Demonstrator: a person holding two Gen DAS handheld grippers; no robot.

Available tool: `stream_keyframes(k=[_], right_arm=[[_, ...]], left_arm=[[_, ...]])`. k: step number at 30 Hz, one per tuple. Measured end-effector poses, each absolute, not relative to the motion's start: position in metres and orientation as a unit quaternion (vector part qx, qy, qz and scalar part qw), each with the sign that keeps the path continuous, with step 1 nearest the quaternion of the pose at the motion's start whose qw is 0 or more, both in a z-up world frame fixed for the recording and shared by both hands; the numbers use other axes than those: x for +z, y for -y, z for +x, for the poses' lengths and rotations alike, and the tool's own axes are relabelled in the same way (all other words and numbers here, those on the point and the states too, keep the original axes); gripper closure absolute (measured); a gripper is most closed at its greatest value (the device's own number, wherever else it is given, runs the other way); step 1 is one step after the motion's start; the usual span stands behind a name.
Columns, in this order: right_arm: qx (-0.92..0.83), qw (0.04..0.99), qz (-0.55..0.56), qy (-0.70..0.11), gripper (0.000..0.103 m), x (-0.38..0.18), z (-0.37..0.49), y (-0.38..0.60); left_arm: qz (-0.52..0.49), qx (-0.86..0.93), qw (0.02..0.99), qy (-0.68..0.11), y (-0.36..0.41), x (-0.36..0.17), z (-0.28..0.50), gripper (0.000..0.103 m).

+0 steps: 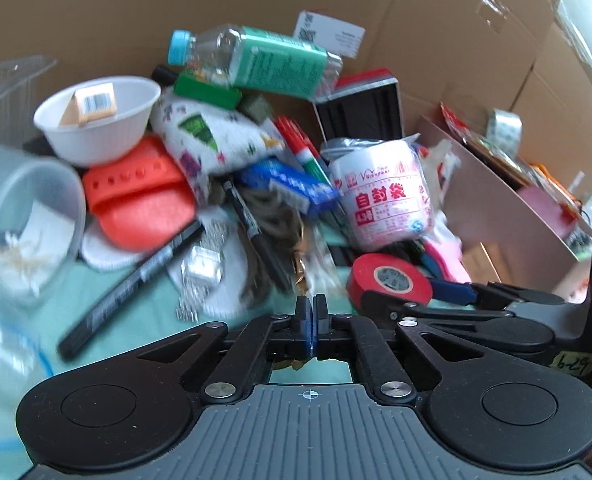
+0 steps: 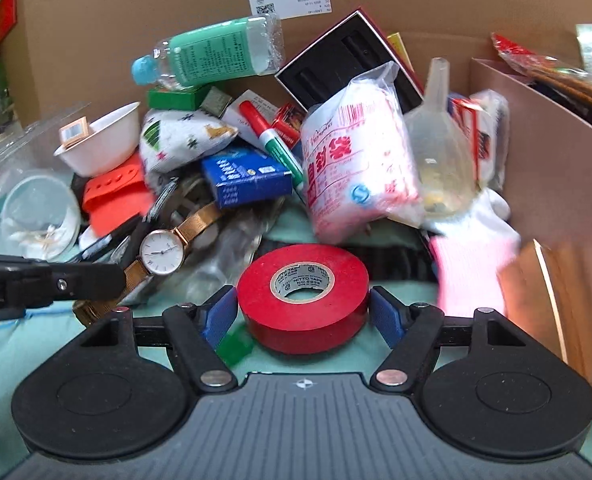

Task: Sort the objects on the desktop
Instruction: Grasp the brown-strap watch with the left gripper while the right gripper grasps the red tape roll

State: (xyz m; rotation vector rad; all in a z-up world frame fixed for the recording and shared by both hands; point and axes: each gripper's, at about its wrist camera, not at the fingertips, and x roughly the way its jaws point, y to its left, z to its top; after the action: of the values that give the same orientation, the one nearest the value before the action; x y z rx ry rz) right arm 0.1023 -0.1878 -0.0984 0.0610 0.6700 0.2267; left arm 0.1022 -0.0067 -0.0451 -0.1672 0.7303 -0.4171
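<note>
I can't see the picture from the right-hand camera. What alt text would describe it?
The right tool straddles a red tape roll lying flat on a green cloth, blue pads either side, not clearly touching. Behind it is a heap: wristwatch, blue box, white bowl, green-labelled bottle, bag with red print. The left tool enters from the left.

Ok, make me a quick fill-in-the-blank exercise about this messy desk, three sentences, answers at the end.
1. The right hand-held gripper has its jaws on either side of a roll of ____ tape.
2. The white bowl holds a small box with a ____ printed on it.
3. The bottle with the green label has a light ____ cap.

Missing words: red; barcode; blue
</note>
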Motion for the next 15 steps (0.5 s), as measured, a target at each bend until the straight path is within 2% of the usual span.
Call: stream_keyframes(k=[8,10,11,13,15], right_arm=[[0.106,0.934,0.023,-0.341,0.027,-0.092,0.045,0.190],[0.105,0.934,0.021,-0.340,0.027,-0.092,0.038,0.191],[0.104,0.935,0.018,-0.339,0.027,-0.091,0.036,0.191],[0.101,0.935,0.016,-0.339,0.027,-0.090,0.035,0.189],[0.102,0.936,0.013,-0.337,0.027,-0.090,0.034,0.188]], left_arm=[[-0.054,-0.206,0.906,-0.366,0.018,-0.053,0.063,0.103],[-0.044,-0.193,0.912,-0.359,0.022,-0.054,0.061,0.079],[-0.040,-0.180,0.917,-0.354,0.024,-0.054,0.061,0.077],[-0.031,-0.158,0.925,-0.345,0.026,-0.053,0.064,0.061],[-0.035,-0.163,0.921,-0.351,0.027,-0.054,0.070,0.057]])
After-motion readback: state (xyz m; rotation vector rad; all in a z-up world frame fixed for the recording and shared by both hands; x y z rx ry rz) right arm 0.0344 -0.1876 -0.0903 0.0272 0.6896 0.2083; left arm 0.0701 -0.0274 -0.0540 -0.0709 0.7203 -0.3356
